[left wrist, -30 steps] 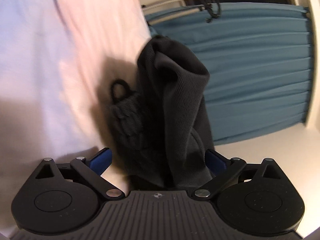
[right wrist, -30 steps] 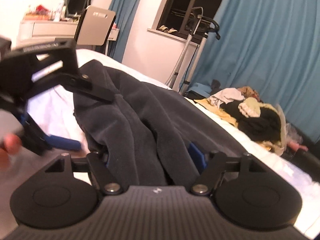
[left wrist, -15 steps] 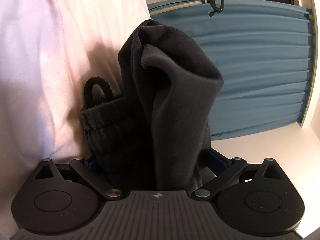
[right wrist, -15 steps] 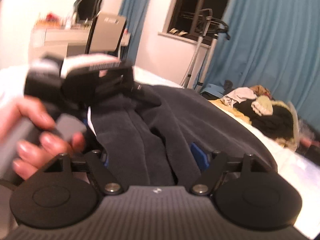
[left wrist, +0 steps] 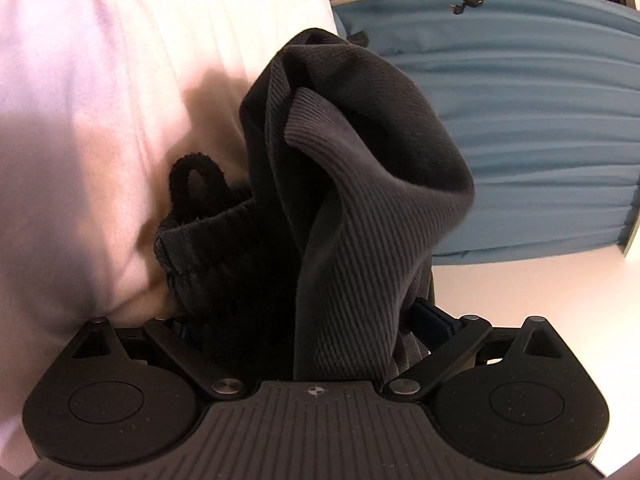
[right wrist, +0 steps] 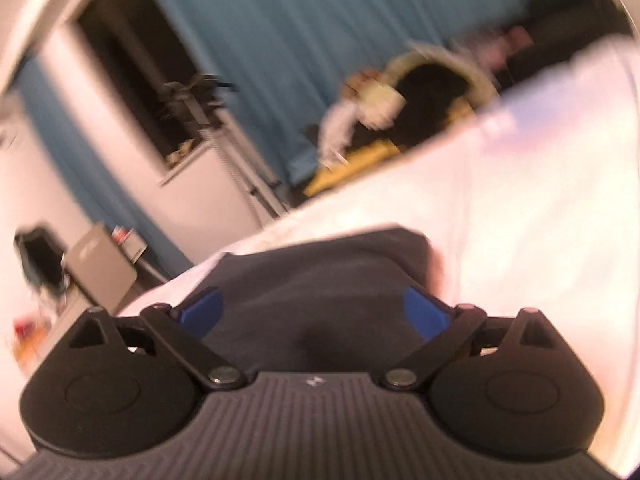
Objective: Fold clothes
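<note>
The garment (right wrist: 320,276) is laid on the bed (right wrist: 520,220). Behind the bed, a clothes pile (right wrist: 408,104) is set before the curtain (right wrist: 288,32). Left of the bed, a chair (right wrist: 100,268) is placed.

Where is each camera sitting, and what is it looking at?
Left wrist: sits on the left gripper, looking along its fingers at the bunched dark garment, with the white bed sheet and teal curtain behind; only the gripper's black frame and blue pads show.
Right wrist: sits on the right gripper, tilted and blurred, looking over the dark garment and bed sheet toward the window and a pile of clothes; only the gripper shows.
Shared: garment, bed sheet and teal curtain.
</note>
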Demonstrator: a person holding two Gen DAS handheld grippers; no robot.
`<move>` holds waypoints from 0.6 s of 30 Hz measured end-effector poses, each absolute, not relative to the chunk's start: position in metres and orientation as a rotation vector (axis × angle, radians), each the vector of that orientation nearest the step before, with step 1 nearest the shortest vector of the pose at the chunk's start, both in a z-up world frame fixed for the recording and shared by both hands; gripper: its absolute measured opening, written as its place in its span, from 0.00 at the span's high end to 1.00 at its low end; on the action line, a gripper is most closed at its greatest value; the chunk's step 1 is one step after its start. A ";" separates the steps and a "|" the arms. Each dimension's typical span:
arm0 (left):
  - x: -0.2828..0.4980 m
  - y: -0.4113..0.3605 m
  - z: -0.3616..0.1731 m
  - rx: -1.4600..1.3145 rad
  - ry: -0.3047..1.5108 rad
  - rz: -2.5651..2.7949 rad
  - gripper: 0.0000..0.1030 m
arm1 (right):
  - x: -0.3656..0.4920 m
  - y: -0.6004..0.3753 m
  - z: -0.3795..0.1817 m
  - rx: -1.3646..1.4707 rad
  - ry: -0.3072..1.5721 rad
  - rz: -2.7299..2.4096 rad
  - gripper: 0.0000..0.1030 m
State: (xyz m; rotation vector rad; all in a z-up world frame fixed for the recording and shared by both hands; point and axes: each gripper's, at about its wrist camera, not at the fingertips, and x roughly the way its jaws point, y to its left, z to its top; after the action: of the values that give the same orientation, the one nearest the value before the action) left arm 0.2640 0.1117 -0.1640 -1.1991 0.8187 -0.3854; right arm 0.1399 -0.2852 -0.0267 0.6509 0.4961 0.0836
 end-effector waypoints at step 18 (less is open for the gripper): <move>0.238 0.091 -0.149 -0.952 0.726 -0.285 0.41 | 0.187 -0.268 -0.078 0.543 0.546 0.145 0.49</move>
State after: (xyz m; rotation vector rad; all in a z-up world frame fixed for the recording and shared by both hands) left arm 0.2384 0.0908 -0.1485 -0.9519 0.7258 -0.2846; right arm 0.1871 -0.2683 -0.0779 0.5432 0.5464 0.1450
